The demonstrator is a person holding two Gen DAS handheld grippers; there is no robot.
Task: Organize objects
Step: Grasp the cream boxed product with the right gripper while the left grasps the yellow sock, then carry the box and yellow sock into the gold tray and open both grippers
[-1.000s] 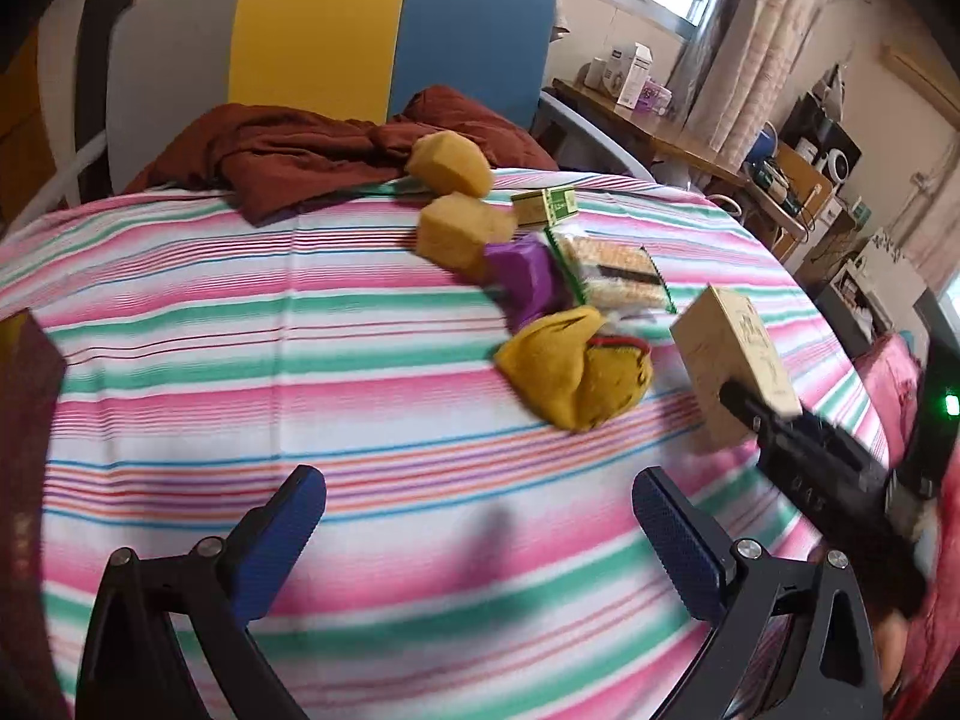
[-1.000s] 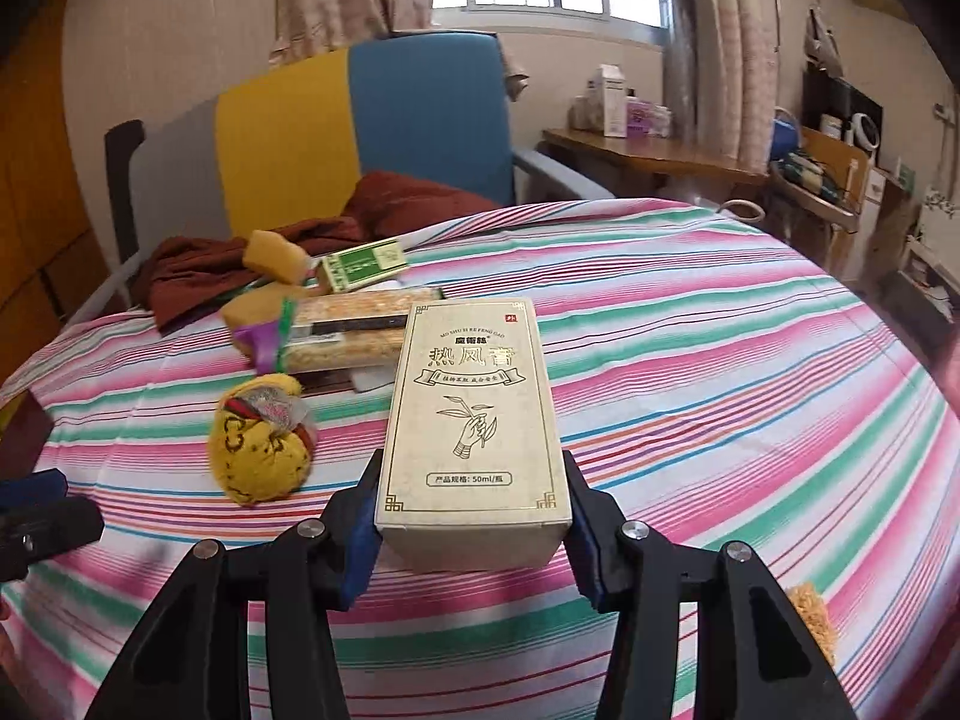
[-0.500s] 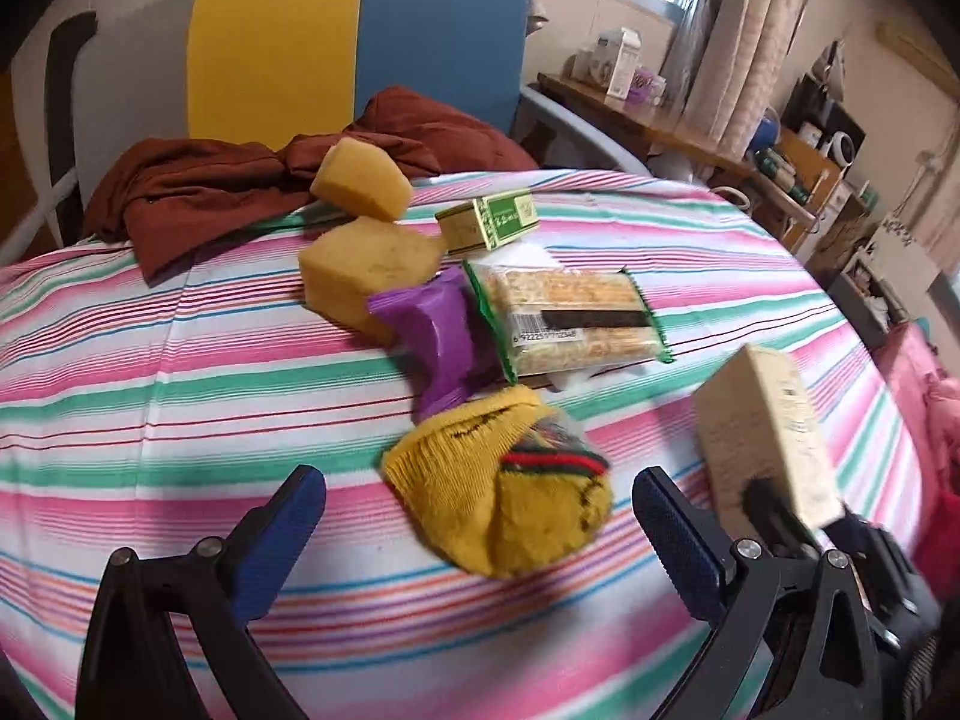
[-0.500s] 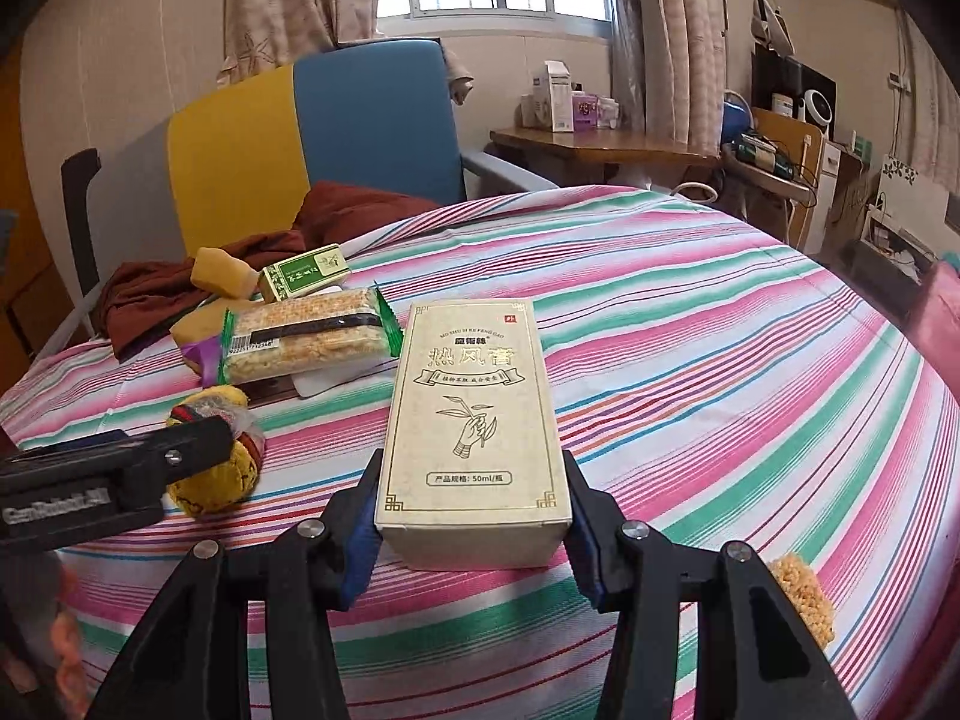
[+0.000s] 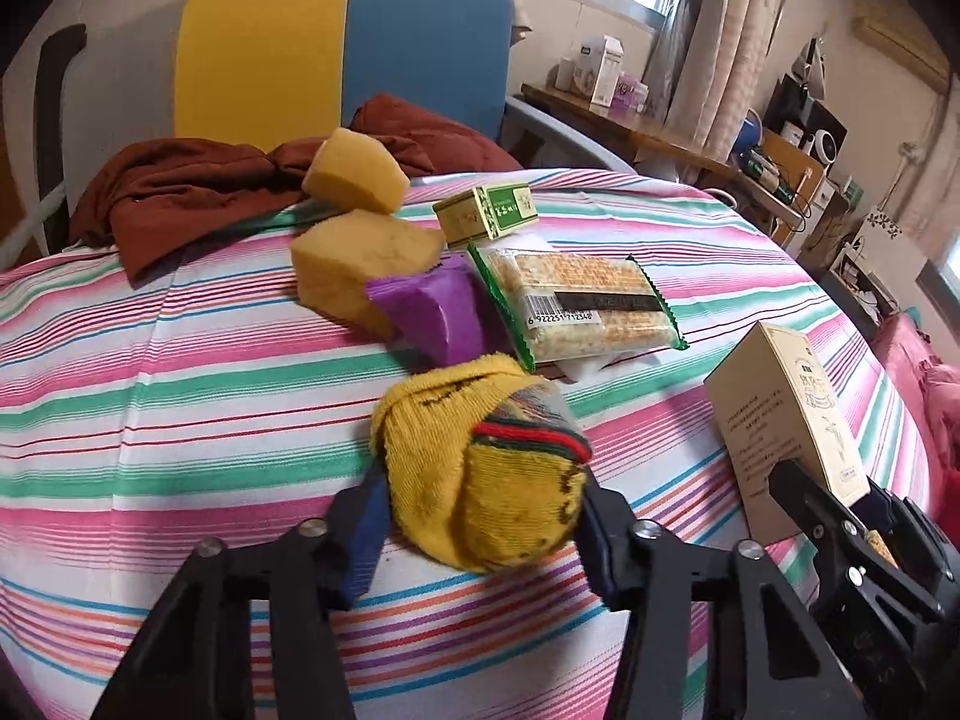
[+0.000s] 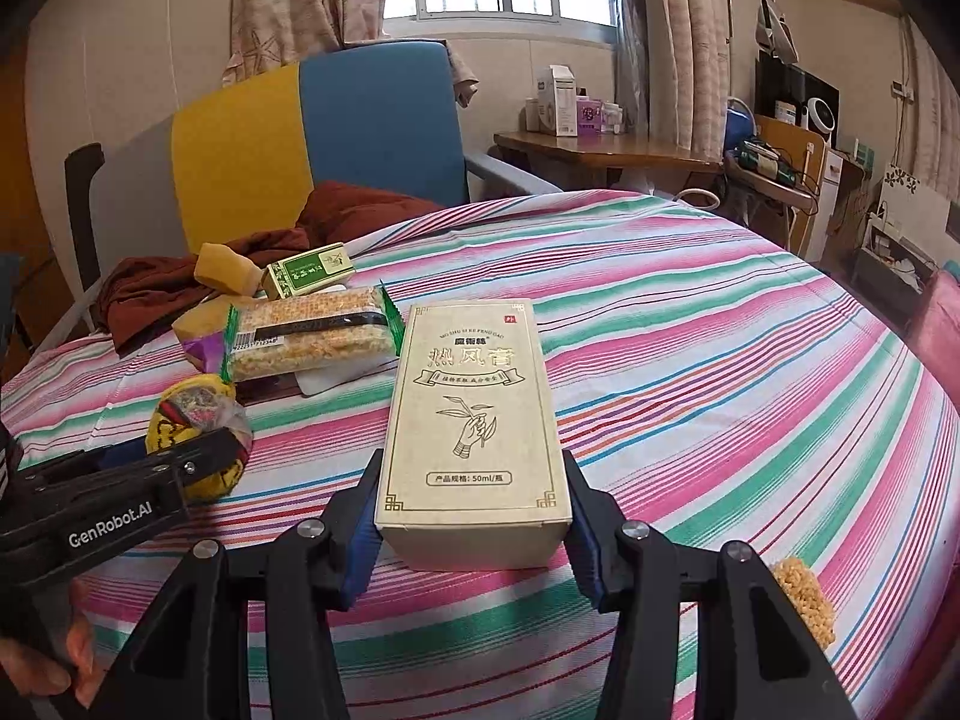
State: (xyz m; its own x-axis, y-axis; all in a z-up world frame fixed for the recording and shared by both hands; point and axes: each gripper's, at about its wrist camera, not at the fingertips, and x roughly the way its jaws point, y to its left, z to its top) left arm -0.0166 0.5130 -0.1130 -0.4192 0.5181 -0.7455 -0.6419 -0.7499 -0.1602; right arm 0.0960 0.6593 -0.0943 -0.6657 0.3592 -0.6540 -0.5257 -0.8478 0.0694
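ahead: purple packet, cracker pack block me | left: bare striped desk free | right: beige box close

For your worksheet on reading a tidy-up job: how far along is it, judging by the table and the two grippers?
Nothing looks sorted yet. In hand: the right gripper clamps the beige box; the left gripper has its jaws closing around the yellow sock ball. Left: two sponges, purple packet, snack bar and green box, clustered on the striped tablecloth.
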